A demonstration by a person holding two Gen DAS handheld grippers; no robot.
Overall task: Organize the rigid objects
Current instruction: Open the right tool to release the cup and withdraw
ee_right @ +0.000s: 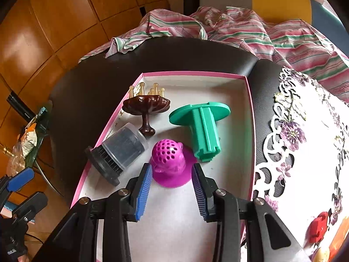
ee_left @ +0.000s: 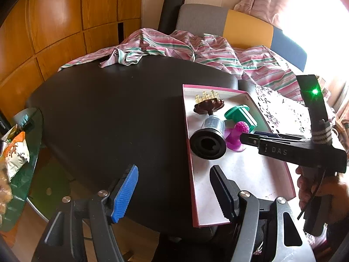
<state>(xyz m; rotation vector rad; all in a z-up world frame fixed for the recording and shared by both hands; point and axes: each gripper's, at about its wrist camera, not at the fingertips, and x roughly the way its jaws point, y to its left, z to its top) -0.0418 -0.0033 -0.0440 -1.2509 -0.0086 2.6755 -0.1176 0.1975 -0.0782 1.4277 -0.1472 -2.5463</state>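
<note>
Your right tongs [ee_right: 172, 174] stand apart around the magenta perforated piece [ee_right: 169, 157], one blue pad on each side of its dome, and neither pad presses on it as far as you can see. The piece sits on its flared base on the floor of the pink-rimmed box [ee_right: 248, 100], near the middle, just in front of the green flanged piece [ee_right: 202, 126] and beside the clear-capped black brush [ee_right: 121, 152].

Judge the magenta piece as light, hollow moulded plastic: stiff enough not to crush under a modest squeeze, but smooth and rounded, so it may squirt out if you pinch high on the dome. Take it low, where the dome narrows toward the skirt, with the ridged pads square to its sides. The wide skirt should keep it upright when set down.

The box holds four things. The dark brown carved stand [ee_right: 146, 106], with pale knobbed pegs behind it, sits in the far left corner. The green piece lies tilted on its flange toward the right wall. The brush lies on its side against the left wall, its black base at the rim. The near half of the box floor is bare white card.

Your left tongs [ee_left: 174, 194] hover open over the dark tabletop [ee_left: 109, 113] at the box's near left corner, gripping nothing.
</note>
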